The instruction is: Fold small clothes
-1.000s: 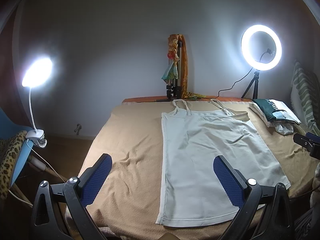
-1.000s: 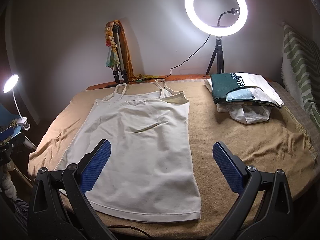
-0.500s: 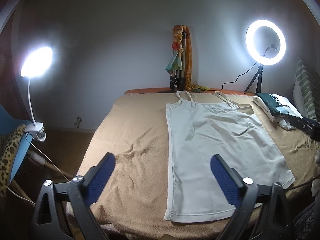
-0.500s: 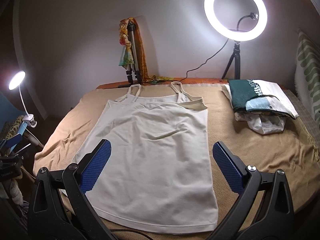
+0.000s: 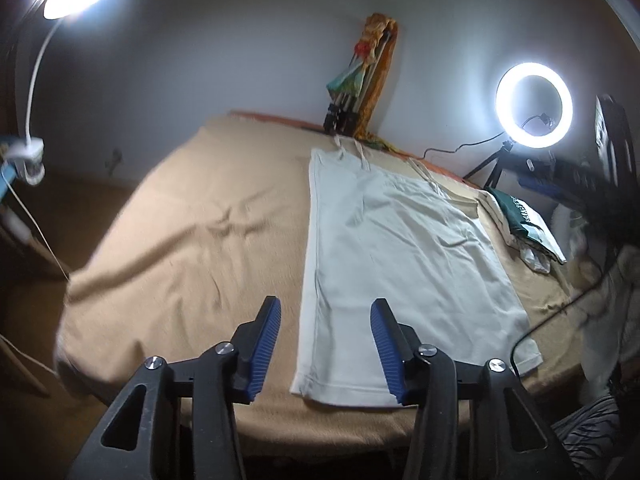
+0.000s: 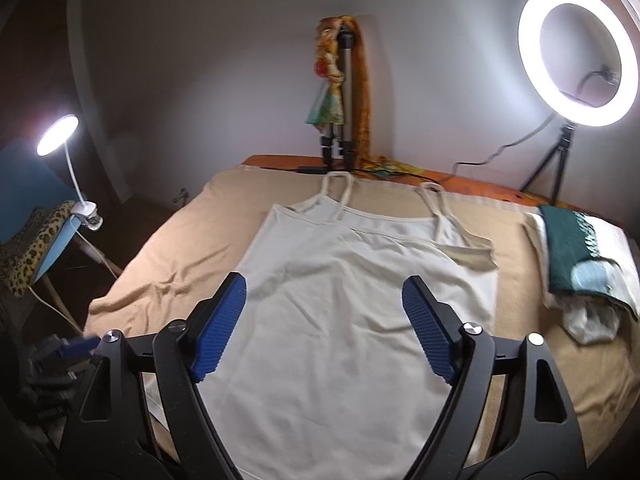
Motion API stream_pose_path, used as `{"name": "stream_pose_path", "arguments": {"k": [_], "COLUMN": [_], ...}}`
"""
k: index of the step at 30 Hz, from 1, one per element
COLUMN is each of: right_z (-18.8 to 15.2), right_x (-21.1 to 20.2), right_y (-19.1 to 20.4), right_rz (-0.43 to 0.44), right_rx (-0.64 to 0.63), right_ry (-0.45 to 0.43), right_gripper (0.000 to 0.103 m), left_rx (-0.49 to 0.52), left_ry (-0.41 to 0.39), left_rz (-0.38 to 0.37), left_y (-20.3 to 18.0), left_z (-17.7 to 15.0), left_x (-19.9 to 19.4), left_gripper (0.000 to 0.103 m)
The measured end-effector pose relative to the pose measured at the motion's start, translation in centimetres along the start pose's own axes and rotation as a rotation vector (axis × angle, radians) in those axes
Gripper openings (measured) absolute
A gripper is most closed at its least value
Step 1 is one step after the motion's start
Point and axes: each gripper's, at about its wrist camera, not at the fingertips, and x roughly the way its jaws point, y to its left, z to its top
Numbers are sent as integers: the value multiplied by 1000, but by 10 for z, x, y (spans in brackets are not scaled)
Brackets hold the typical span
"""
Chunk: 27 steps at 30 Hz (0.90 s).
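- We see a cream camisole (image 5: 400, 264) laid flat on a tan blanket (image 5: 192, 248) that covers the surface, straps toward the far wall, hem toward us.
- Our left gripper (image 5: 325, 346) hangs over the near left corner of the camisole; its jaws are closing, about half apart. The top's left edge and hem corner lie under the gap, and no pad presses on the fabric, so nothing is held.
- Our right gripper (image 6: 324, 326) hovers over the middle of the camisole (image 6: 344, 292); its jaws are closing too but are wider than the left's. Cloth lies below the gap, not pinched, nothing held.
- The camisole is smooth, with a small crease near the chest; its right top corner is turned over, showing a darker beige patch.
- A stack of folded clothes (image 6: 584, 264) sits on the blanket to the right of the camisole, apart from it; a dark green piece lies on top.
- A ring light (image 6: 578, 54) on a small tripod stands at the far right corner, lit.
- A clip lamp (image 6: 58, 136) glows at the left, clamped on a blue board.
- A folded tripod (image 6: 346, 92) draped with colourful cloth leans at the wall behind the straps.
- Both views are motion-blurred at the edges.
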Motion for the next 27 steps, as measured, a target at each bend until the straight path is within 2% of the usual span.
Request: {"name": "stream_pose_path", "arguments": {"k": [3, 10, 19, 27], "right_z": [21, 47, 62, 67], "right_x": [29, 100, 184, 247], "right_y": [12, 30, 43, 65], "right_rz": [78, 149, 146, 119], "right_rx": [2, 23, 48, 31], "right_ry": [41, 143, 255, 331], "right_gripper": [73, 59, 58, 47], "left_rx": [-41, -96, -103, -130], "left_ry": [49, 127, 147, 170], "left_rz": [-26, -19, -17, -42], "left_y": [6, 15, 18, 24], "left_z": [-12, -28, -28, -29], "left_x": [12, 37, 49, 59], "left_gripper": [45, 43, 34, 21]}}
